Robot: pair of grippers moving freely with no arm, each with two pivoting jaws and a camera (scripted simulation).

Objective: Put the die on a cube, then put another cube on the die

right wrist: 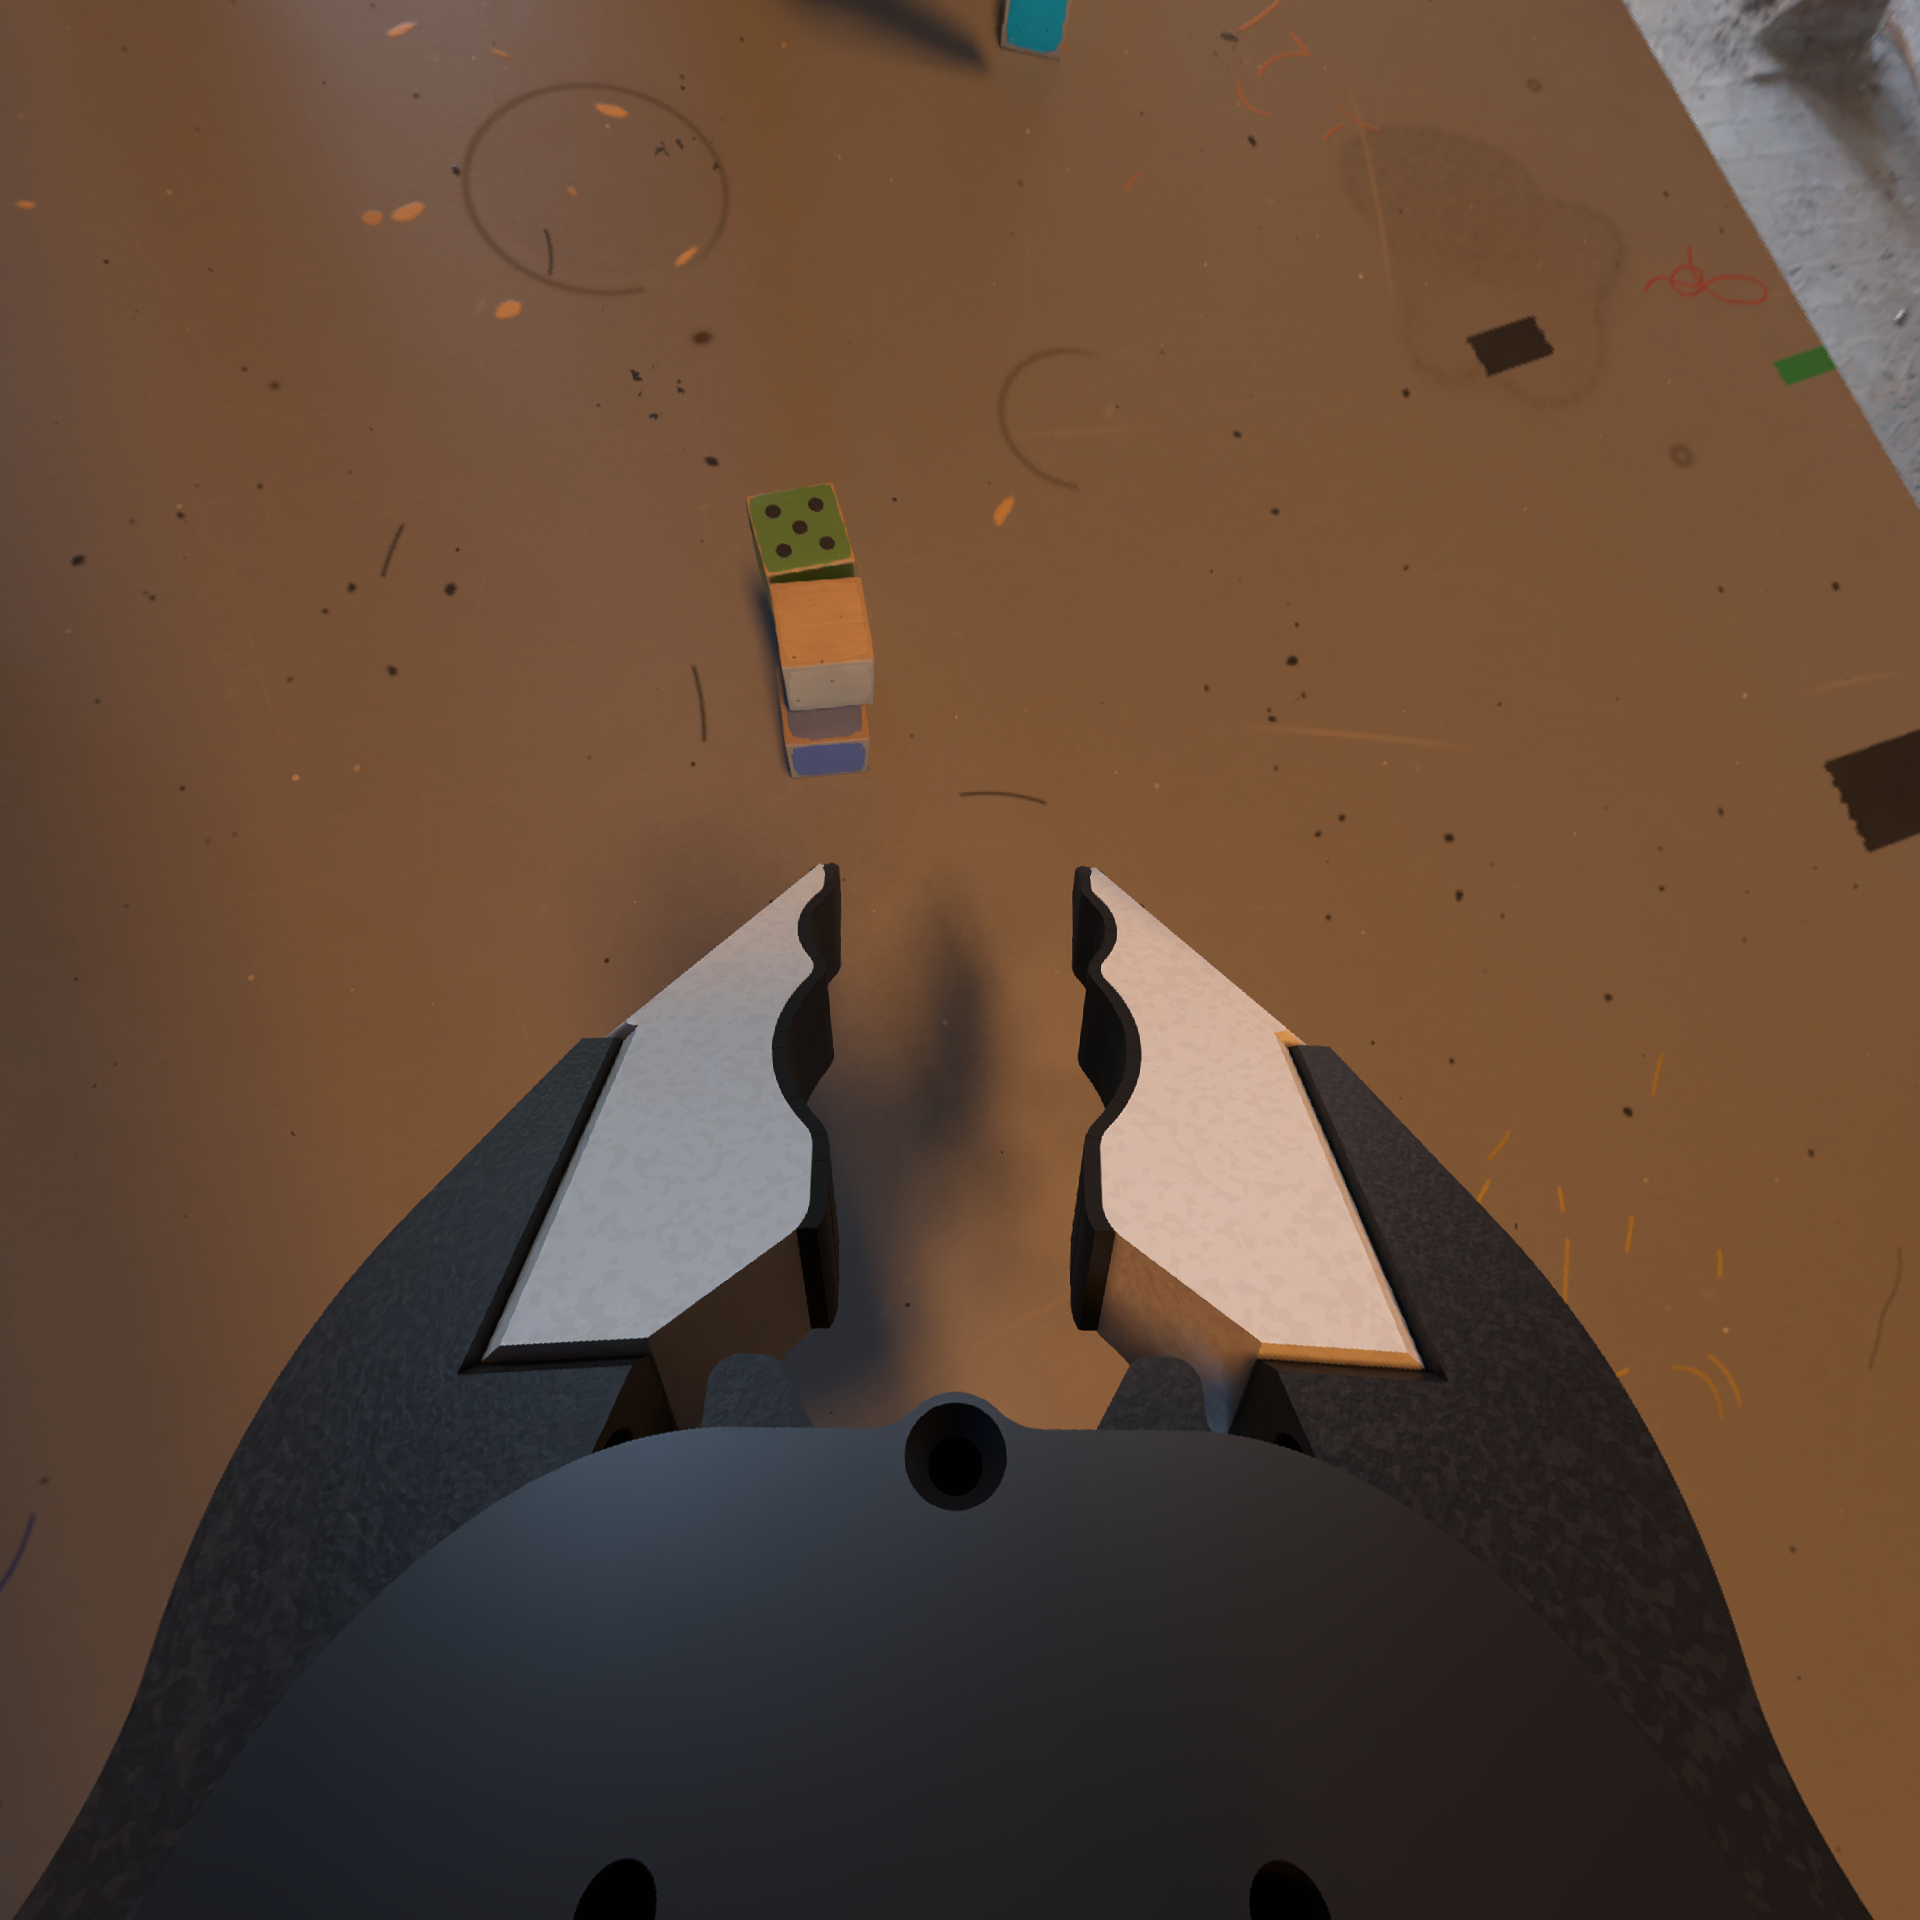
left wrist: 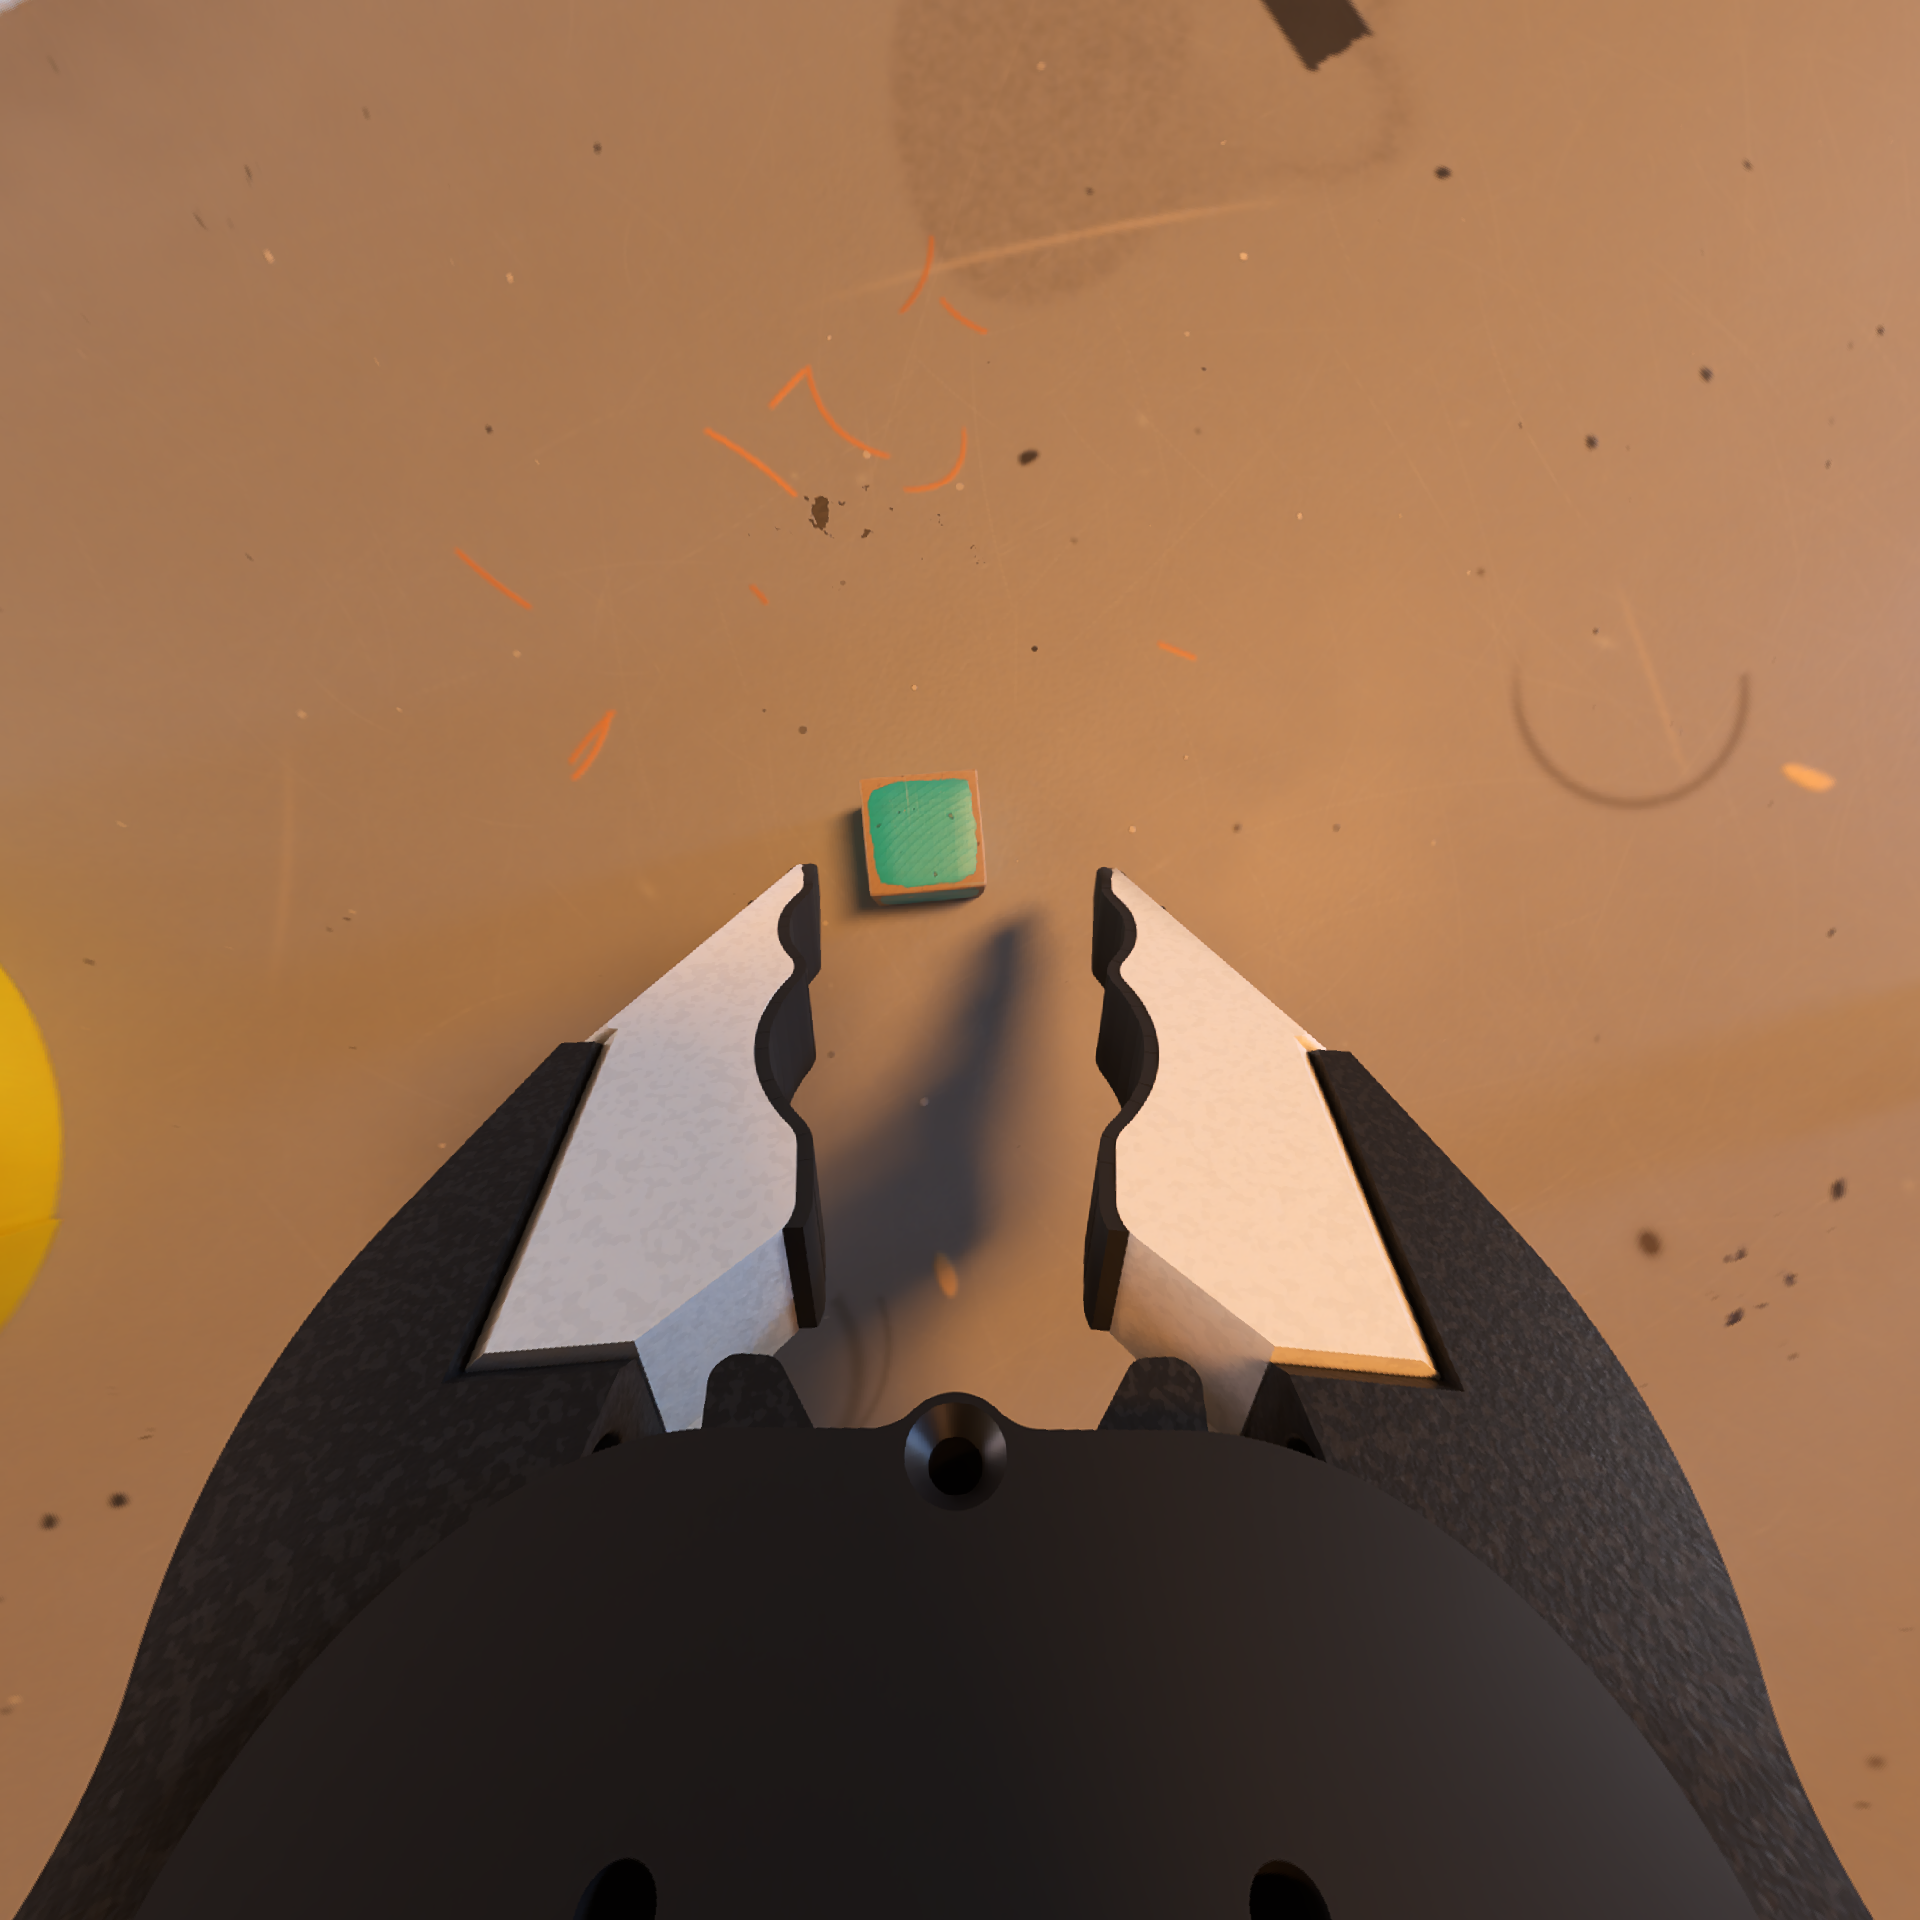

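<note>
In the left wrist view a wooden cube with a green top sits on the brown table just ahead of my left gripper, which is open and empty above it. In the right wrist view a green die showing five pips, a plain wooden cube and a cube with a blue face touch in one line. I cannot tell whether they are stacked or lie in a row. My right gripper is open and empty, short of them and slightly to the right. The green-topped cube shows at the top edge.
A yellow rounded object sits at the left edge of the left wrist view. The table's edge runs down the top right of the right wrist view. Black tape patches and a green one lie flat on the table.
</note>
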